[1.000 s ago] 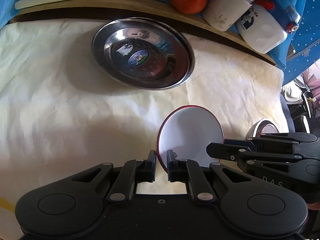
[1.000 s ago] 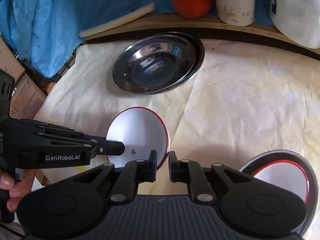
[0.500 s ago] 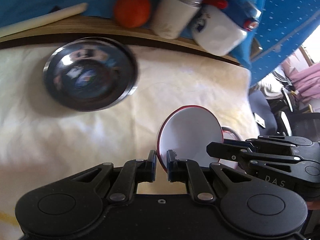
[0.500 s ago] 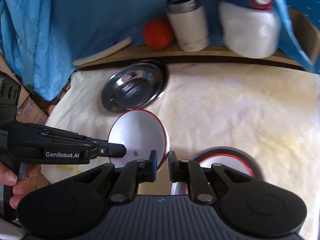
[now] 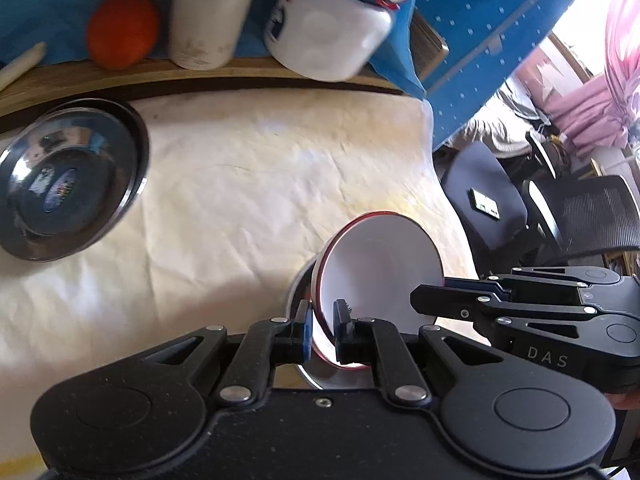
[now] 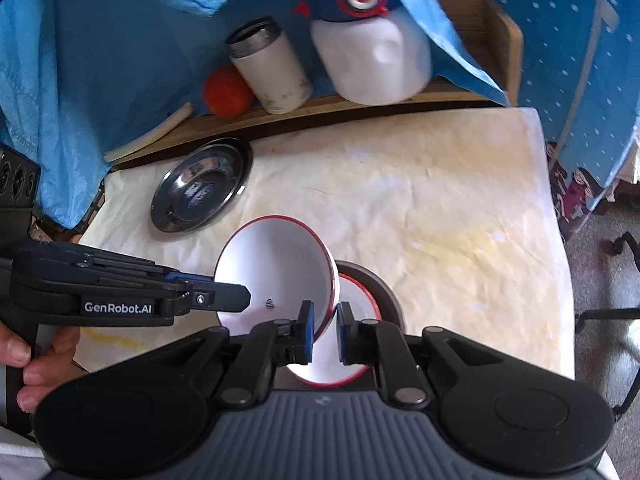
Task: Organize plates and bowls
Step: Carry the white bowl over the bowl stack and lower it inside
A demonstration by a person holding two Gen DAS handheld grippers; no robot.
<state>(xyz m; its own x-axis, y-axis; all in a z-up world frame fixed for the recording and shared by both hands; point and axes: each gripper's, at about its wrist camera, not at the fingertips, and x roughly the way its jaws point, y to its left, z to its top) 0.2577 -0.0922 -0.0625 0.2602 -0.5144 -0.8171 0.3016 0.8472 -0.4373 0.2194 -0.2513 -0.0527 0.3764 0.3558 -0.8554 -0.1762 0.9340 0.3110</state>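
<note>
Left gripper (image 5: 322, 330) and right gripper (image 6: 324, 330) angled downward, side by side, jaws clamped nearly closed

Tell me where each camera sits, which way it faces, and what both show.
Left wrist: on the left tool, looking down across the table; the right tool enters from the right.
Right wrist: on the right tool, facing down; the left tool and a hand show left.
Shared: the red-rimmed white bowl both tools grip, and the steel plate.
</note>
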